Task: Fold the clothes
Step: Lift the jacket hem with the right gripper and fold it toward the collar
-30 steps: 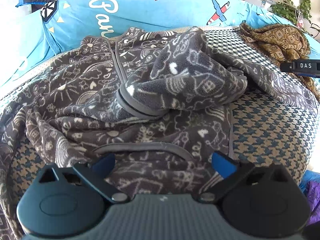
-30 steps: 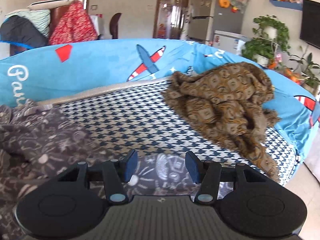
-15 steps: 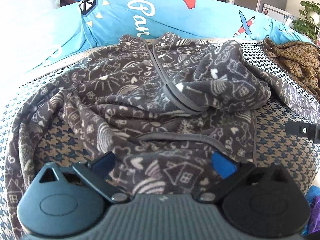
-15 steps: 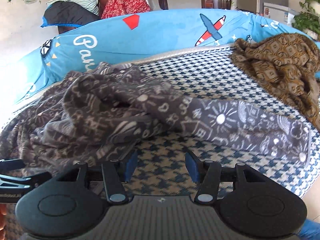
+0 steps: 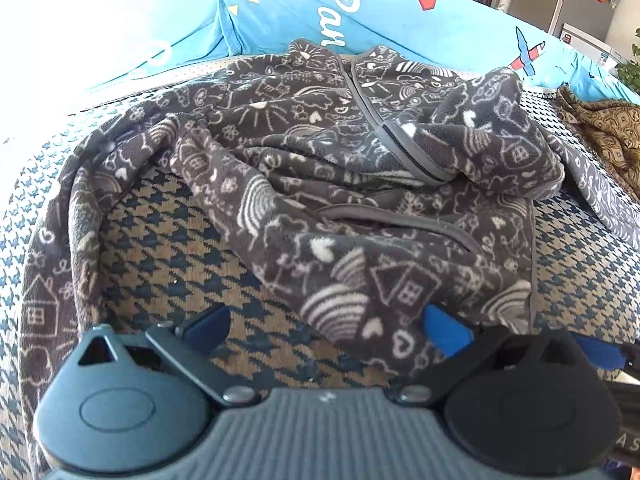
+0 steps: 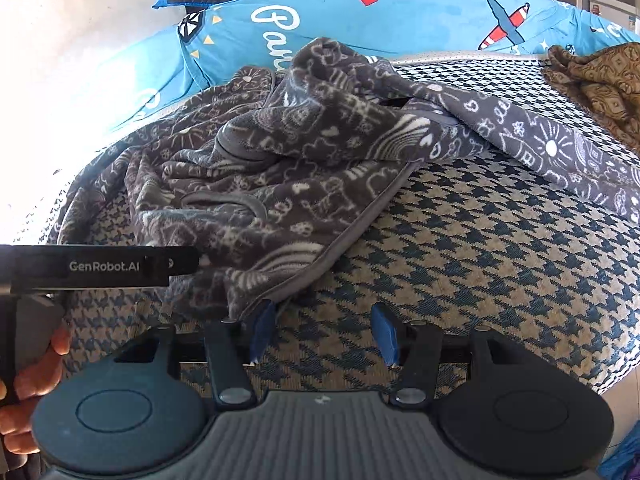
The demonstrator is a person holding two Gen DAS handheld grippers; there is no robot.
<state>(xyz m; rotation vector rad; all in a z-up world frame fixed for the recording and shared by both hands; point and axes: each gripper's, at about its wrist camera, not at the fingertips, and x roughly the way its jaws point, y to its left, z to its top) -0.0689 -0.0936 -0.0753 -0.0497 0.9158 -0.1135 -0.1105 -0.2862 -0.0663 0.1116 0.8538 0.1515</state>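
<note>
Both grippers spread wide: left gripper over the fleece jacket's hem, right gripper just beside it.

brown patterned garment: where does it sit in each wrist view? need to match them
Left wrist: brown patterned garment at the right edge, upper-middle, partly cut off, beyond the grey fleece jacket.
Right wrist: brown patterned garment in the upper right corner, on the houndstooth cover.
Shared landmark: the red-and-blue airplane print on the blue cushion, just left of the garment in both.
</note>
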